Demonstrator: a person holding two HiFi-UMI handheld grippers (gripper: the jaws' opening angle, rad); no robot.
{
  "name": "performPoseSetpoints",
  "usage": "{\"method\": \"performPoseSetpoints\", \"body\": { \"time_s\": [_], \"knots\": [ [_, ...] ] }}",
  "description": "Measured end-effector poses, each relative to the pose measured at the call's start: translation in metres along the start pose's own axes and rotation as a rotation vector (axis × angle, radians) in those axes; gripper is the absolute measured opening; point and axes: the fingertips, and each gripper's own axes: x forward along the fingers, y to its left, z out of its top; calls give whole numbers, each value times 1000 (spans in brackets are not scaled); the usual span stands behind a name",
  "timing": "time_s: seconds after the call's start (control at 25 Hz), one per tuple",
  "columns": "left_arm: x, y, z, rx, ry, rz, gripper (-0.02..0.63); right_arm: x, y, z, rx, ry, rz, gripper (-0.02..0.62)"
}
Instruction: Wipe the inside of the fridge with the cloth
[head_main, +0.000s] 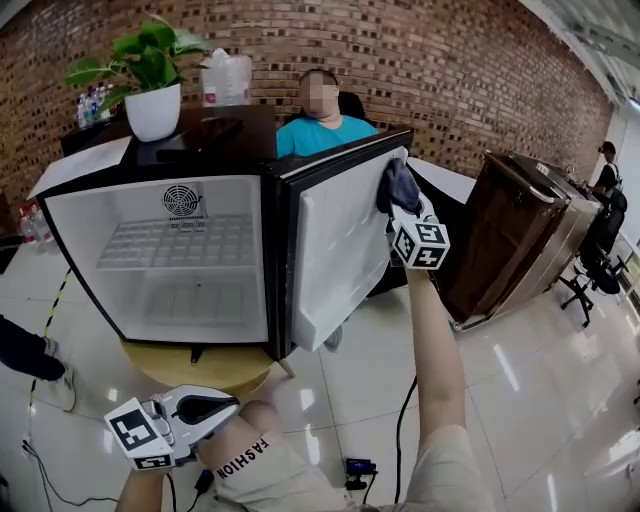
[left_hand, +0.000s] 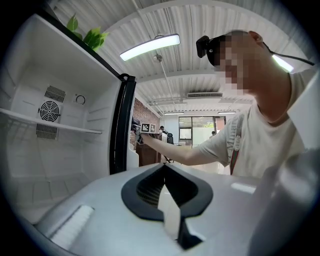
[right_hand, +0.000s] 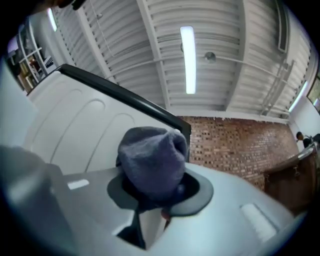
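Head view looks steeply down on the open fridge (head_main: 170, 300), which all views share; left gripper view looks up from low before it, right gripper view close against its door (right_hand: 75, 130).

Fridge (head_main: 160, 260) on round table (head_main: 205, 368) — plant (head_main: 150, 75) on top; door (head_main: 345, 250) open rightward, cloth (head_main: 400, 185) at its upper edge.

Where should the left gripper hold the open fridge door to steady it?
Probably the free edge of the fridge door, low down, coming from the side: a thin upright slab, and the right gripper holds the cloth near its top corner.
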Motion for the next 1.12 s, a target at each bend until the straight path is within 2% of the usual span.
{"method": "performPoseSetpoints", "body": {
  "time_s": [0.08,0.12,0.24,0.32,0.4,0.48,0.56,0.64,0.76,0.84,0.92,1.04,1.12],
  "knots": [
    [-1,5,-2,-6,2,10,5,-22,20,20,10,-36,31,107],
    [-2,8,-4,-12,4,18,5,-41,42,37,7,-80,95,107],
    [-1,22,-6,-39,-2,53,5,-101,148,87,-120,-215,414,107],
    [0,31,-7,-62,-16,82,5,-127,213,101,-203,-270,568,107],
    [0,37,-7,-85,-33,102,5,-134,245,94,-257,-275,598,107],
    [1,37,-7,-99,-44,106,5,-133,239,78,-255,-244,584,107],
    [4,33,-8,-96,-38,95,5,-123,205,64,-219,-223,549,108],
    [7,29,-10,-85,-17,82,5,-102,156,48,-199,-195,474,109],
    [7,25,-10,-71,5,76,5,-56,90,3,-227,-75,322,108],
    [7,21,-7,-74,-4,72,5,-33,67,-23,-217,-11,271,110],
    [9,17,-5,-81,-15,64,5,-26,54,-31,-184,14,244,109],
    [14,17,-6,-84,-9,56,5,-27,24,-34,-282,95,81,107],
    [17,19,-7,-86,-1,54,5,-28,6,-41,-316,142,32,107]
  ]
}}
